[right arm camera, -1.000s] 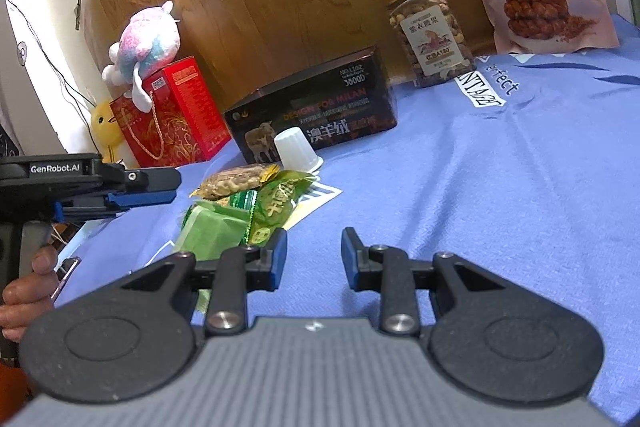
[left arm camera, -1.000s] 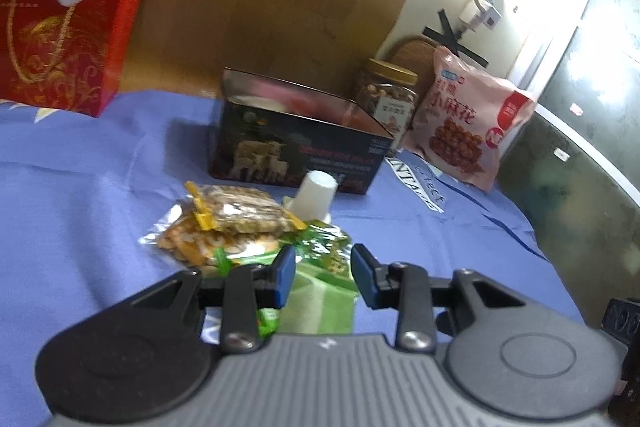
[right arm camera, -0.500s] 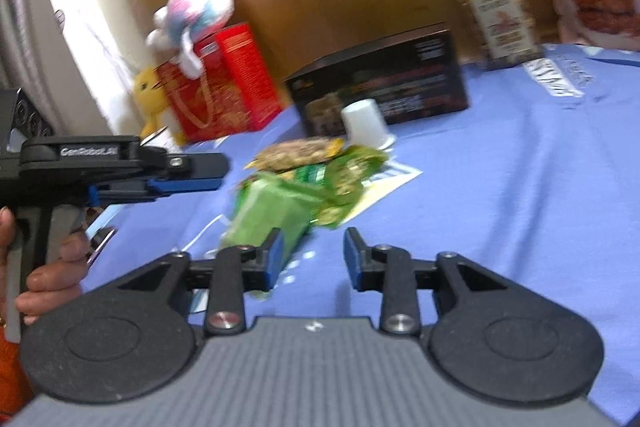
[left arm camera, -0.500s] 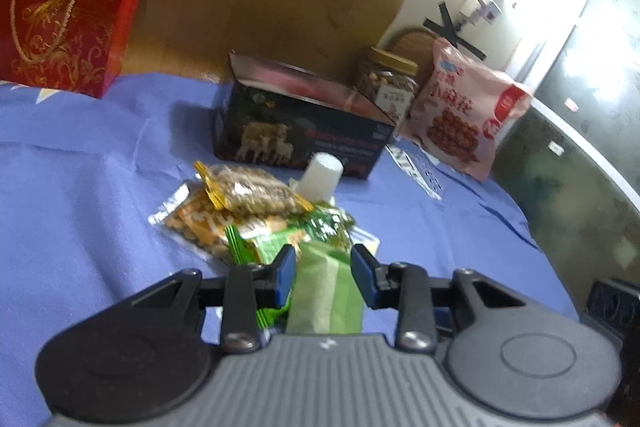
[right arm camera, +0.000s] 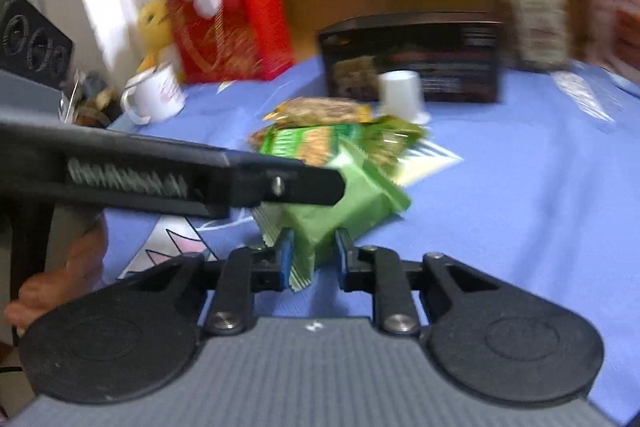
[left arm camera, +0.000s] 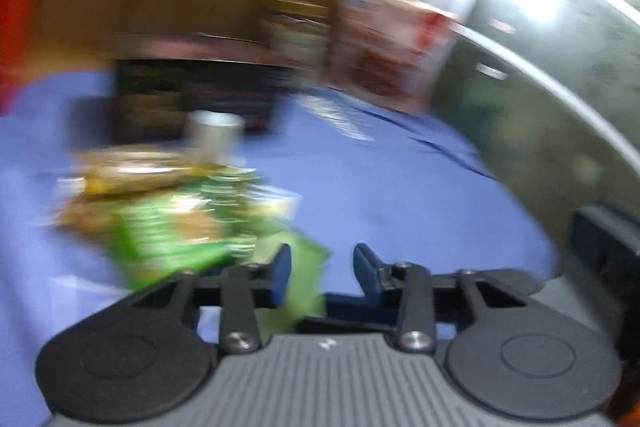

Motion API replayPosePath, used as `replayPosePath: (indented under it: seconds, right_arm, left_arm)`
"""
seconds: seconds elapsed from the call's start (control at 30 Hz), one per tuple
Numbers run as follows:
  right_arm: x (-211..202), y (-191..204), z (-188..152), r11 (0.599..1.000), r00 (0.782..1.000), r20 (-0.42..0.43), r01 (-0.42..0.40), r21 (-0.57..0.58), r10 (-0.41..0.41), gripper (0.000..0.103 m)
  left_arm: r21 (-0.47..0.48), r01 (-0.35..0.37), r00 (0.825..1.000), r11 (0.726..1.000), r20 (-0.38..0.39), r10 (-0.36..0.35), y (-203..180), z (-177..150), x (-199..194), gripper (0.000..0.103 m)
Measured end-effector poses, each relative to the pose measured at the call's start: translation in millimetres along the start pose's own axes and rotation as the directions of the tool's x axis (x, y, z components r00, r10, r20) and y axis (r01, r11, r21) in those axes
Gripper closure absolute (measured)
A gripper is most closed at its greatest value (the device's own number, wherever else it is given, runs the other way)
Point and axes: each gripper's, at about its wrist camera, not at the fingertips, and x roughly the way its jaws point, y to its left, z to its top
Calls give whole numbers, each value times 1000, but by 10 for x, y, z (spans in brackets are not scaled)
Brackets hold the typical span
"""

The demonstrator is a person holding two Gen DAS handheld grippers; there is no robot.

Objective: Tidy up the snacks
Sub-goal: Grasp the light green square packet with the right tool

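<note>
Tongs of the right gripper pinched the near end of the green snack packet over the blue cloth. The left gripper was closed by that packet too, but the blur hid any pinch.

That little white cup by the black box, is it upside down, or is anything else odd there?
Yes, the white cup stands rim-down on the blue cloth, its narrow end up, in front of the black box. The snack packets beside it lie in a loose, overlapping heap.
</note>
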Motion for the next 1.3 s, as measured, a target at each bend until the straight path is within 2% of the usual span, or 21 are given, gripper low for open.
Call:
replayPosePath:
  seconds: [0.03, 0.07, 0.13, 0.23, 0.37, 0.47, 0.6, 1.3]
  right_arm:
    - [-88, -60, -55, 999, 1000, 20, 19, 34, -20, 94]
    - [-171, -124, -107, 995, 998, 40, 53, 80, -57, 93]
    - [-276, -215, -187, 989, 995, 48, 79, 124, -85, 93]
    - [-366, -314, -250, 982, 989, 46, 132, 138, -139, 90]
    - [-354, -358, -231, 982, 990, 59, 121, 145, -131, 86]
    - [-296, -331, -262, 984, 993, 54, 101, 144, -109, 78]
    - [-265, -331, -285, 983, 994, 52, 88, 158, -97, 77]
    - [-227, -303, -310, 982, 991, 90, 84, 168, -100, 69]
  left_arm:
    - [5, 55, 998, 998, -38, -54, -82, 9, 107, 82]
    - [20, 77, 995, 997, -69, -76, -178, 0, 235, 82]
    - [63, 56, 995, 996, -90, -50, -356, -46, 418, 83]
    - [57, 96, 993, 994, -70, -92, -437, -69, 405, 80]
    - [45, 27, 1000, 999, 13, -27, -345, -55, 211, 75]
    - [-18, -2, 1000, 1000, 21, 3, -171, -2, 159, 71]
    - [-32, -45, 998, 998, 34, 46, -73, 40, 90, 66]
    - [-56, -70, 994, 996, 81, 74, 66, 0, -116, 66]
